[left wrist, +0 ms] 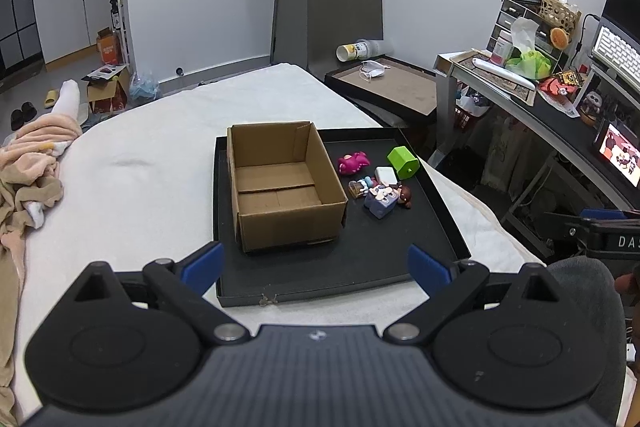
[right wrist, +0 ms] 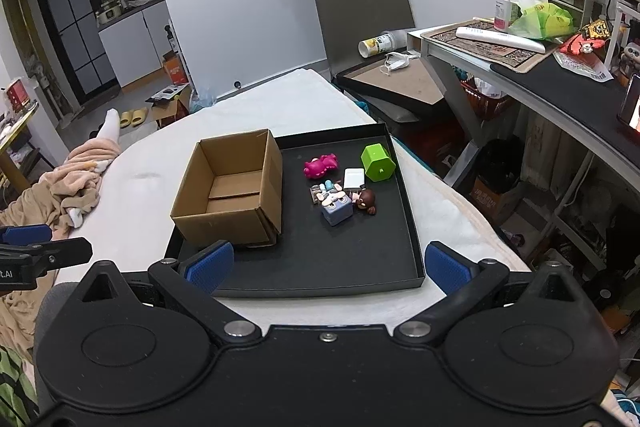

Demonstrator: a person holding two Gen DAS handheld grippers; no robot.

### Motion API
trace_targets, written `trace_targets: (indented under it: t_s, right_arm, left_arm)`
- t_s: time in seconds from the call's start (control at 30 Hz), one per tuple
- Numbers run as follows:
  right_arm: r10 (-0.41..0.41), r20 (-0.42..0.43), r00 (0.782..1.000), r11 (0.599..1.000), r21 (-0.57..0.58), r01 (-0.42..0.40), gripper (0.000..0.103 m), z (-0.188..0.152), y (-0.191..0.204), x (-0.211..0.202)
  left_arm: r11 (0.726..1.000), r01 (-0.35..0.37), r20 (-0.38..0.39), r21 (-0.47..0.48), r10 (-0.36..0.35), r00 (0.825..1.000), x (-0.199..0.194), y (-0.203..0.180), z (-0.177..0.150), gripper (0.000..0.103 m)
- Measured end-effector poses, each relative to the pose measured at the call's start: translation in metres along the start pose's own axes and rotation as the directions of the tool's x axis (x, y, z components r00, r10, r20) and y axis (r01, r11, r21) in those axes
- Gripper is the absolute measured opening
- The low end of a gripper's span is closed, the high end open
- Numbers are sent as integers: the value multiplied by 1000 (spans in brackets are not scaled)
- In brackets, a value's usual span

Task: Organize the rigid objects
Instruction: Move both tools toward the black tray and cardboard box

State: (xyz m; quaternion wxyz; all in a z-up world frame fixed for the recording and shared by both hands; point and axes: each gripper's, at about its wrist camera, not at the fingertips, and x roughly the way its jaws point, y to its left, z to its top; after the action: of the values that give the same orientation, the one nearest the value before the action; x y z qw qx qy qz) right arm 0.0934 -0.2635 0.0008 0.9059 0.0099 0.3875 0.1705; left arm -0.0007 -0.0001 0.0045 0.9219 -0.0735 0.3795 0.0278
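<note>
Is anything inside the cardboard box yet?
No: the box shows only its bare floor, and the toys all lie beside it on the tray.

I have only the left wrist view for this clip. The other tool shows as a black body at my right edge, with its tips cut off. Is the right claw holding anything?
Observer: No. The right claw is open. Its blue pads stand wide apart with nothing between them.
Operator: Has it reached the toys?
Observer: Not yet. In its own view, the pads frame only the near part of the black tray. The closest toy, the blue-grey cube, lies farther in and is untouched.
</note>
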Motion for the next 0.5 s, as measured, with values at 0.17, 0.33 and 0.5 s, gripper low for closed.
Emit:
trace_targets:
  t_s: [0.17,0.33,0.5]
  right_arm:
    - [-6,2,1000,1000,-5,6,103,0,0,0]
    - [-8,3,1000,1000,-8,8,103,0,0,0]
    - [-12,0,1000,1000,-11,12,103,-1,1,1]
  left_arm:
    - [1000,1,0,0,-1,1000,-1,0,0,98]
    - [1000,1,1,-1,-1,1000,-1,0,0,98]
    - [1000,1,-1,-3,-1,1000,0,0,0,98]
